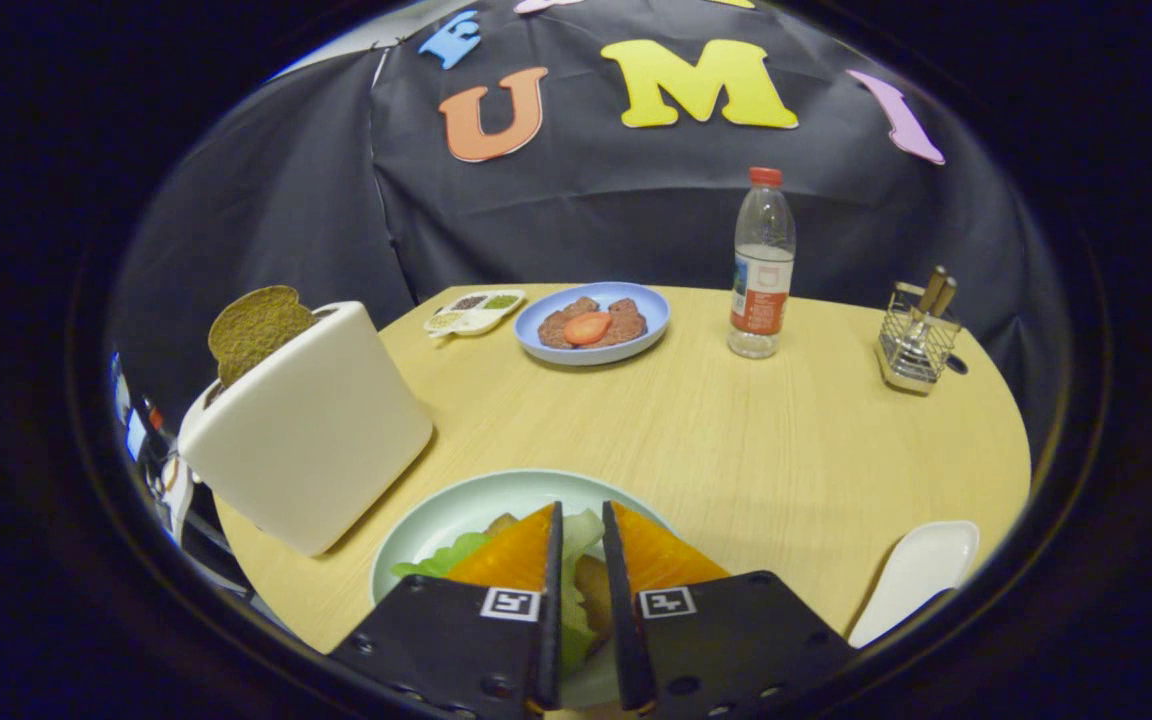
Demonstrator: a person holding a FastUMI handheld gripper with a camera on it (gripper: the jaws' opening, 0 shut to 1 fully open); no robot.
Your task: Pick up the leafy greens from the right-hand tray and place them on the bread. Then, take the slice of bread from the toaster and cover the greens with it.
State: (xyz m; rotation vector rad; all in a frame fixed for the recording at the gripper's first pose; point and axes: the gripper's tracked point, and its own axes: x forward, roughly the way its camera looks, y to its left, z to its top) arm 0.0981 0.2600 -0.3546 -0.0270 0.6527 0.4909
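Tongs: the gripper (581, 545) hangs low over the pale green plate (436, 520), its fingers drawn close with a narrow slot between them.
Grip: leafy greens (576, 535) show in that slot and spill out to the left; whether both fingers press on them I cannot tell.
Greens: between the fingers and just under them, over the plate; a brownish piece, probably the bread (593, 590), lies beneath them in the same slot.
Step, as I judge it: the greens are being laid on the bread, so the first half of the task looks near its end.
Next target: the bread slice (254, 328) stands upright in the white toaster (306, 430), ahead of the fingers and off to their left, near the plate.
Axis: the slice stands on edge in its slot, its flat faces running front to back, so the fingers would need to straddle its thickness from above.
Reach: a short swing left and upward.
Further off: a blue plate (591, 322) of food, a water bottle (762, 262) and a wire caddy (918, 345) stand well beyond.
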